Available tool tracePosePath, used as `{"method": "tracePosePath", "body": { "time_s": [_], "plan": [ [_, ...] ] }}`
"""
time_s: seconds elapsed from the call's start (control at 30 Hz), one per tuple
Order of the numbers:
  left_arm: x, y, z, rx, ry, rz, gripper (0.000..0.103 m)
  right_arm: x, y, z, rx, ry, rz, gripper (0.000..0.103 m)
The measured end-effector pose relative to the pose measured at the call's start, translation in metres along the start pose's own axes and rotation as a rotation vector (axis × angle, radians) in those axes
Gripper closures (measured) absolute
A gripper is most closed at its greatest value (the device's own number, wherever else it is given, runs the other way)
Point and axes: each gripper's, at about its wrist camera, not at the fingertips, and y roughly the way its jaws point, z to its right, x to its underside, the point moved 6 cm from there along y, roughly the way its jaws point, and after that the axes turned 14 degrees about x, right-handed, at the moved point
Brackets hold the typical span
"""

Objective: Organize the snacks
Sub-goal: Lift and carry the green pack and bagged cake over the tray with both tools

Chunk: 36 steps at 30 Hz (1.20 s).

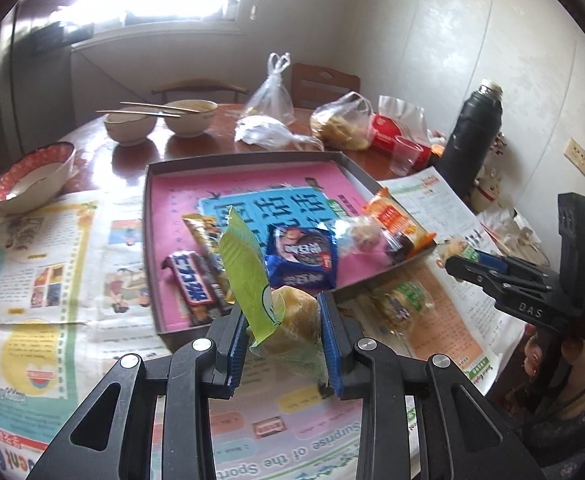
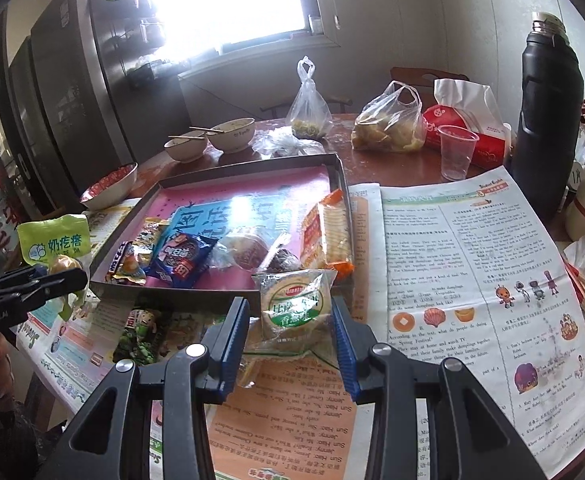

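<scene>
left hand-held gripper (image 1: 282,332) clamps a green packet (image 1: 248,276), its base hidden; right hand-held gripper (image 2: 290,332) grips a biscuit pack (image 2: 294,304).

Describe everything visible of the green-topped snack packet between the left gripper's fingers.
The snack packet is a clear plastic pouch with a lime-green header printed with Chinese characters, holding a pale yellow lump. It stands upright, header up, pinched between the blue pads of the left gripper, raised above the newspaper just before the tray's near edge. Only the pads appear to touch it.
</scene>
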Motion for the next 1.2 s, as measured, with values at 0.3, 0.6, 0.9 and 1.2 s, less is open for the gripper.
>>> {"method": "tracePosePath", "body": {
  "time_s": [0.3,0.6,0.9,1.2],
  "plan": [
    [-0.004,-0.006,-0.015,-0.03,-0.025,0.034,0.069,-0.012,-0.003,-0.014,-0.015,-0.015,0.025,0.062],
    [-0.012,-0.014,-0.041,-0.074,-0.067,0.075,0.069,-0.027,0.004,-0.031,-0.037,-0.034,0.036,0.062],
    [-0.023,-0.007,-0.05,-0.067,-0.07,0.089,0.069,-0.038,0.016,-0.04,-0.048,-0.04,0.033,0.062],
    [-0.03,0.014,-0.046,-0.039,-0.054,0.065,0.069,-0.045,0.029,-0.051,-0.067,-0.047,0.02,0.062]
  ]
}}
